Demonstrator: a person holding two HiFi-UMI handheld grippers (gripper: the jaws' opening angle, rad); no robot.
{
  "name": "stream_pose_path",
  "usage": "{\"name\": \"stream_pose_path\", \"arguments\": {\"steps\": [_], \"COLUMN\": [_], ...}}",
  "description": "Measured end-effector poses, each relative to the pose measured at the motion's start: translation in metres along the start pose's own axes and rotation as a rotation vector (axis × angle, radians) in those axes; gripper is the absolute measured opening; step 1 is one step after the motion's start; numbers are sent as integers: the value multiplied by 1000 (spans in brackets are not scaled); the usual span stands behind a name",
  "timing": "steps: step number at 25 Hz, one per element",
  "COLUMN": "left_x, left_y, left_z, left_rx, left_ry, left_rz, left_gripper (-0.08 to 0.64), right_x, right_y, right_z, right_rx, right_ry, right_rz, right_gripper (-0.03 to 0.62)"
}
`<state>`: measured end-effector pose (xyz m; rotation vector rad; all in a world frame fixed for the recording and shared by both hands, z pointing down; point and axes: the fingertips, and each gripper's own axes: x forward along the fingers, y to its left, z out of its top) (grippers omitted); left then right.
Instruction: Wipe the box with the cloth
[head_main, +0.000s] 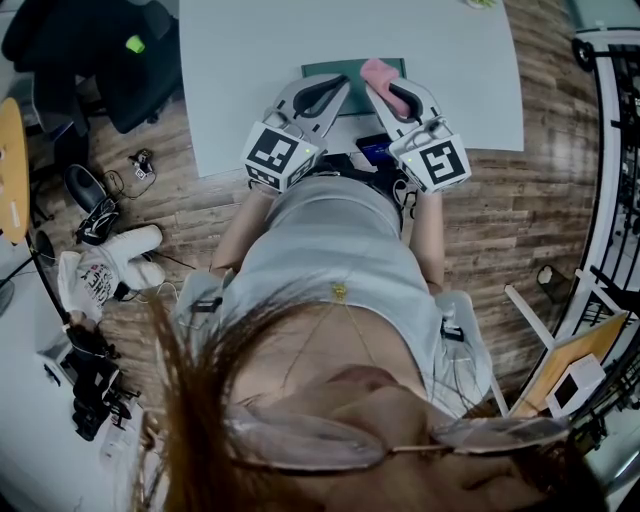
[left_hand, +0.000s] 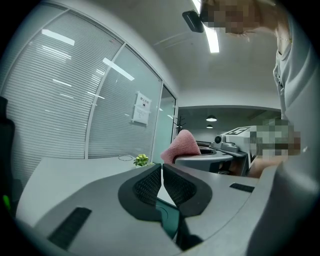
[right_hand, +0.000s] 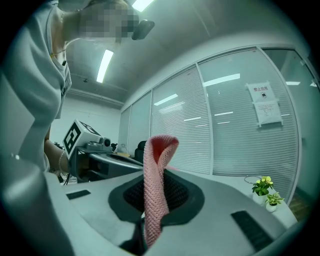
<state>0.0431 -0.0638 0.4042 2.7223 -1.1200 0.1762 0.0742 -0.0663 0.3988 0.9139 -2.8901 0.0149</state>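
Two grippers: both are held side by side over the near edge of the table (head_main: 250, 60), pointing away from the person, their marker cubes close to the person's body.
Left gripper (head_main: 322, 95): clenched on nothing; in the left gripper view (left_hand: 161, 181) the two dark ribbed pads meet with only a hairline seam between them.
Right gripper (head_main: 400, 98): clamped on the cloth (head_main: 381, 76); in the right gripper view (right_hand: 156, 197) the pink knit strip runs up between the pads.
Cloth (right_hand: 156, 167): pink and folded over at the top into a loop that stands above the jaw tips; its lower end hangs down behind the pads. From the left gripper view it shows as a pink hump (left_hand: 183, 145) just beyond the neighbouring gripper.
Box (head_main: 328, 68): dark green and flat on the table, mostly covered by the two grippers; its far edge shows past their tips, and a teal patch of it (left_hand: 169, 219) shows under the left jaws.
Contact: whether the cloth touches the box cannot be told.
Surroundings: small potted plant (right_hand: 263, 186) farther along the table, glass wall with blinds (right_hand: 235, 130) behind it, wood-pattern floor (head_main: 540, 200).
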Motion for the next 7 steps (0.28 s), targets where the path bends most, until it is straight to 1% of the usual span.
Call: {"name": "stream_pose_path", "arguments": {"steps": [7], "left_x": [5], "left_y": [-4], "left_z": [4], "left_rx": [7], "left_ry": [-3], "left_rz": [-5], "left_gripper": [38], "right_x": [-1], "right_y": [-1], "right_z": [-1], "right_rx": [-13], "right_ry": [2], "right_rz": [15], "right_gripper": [37]}}
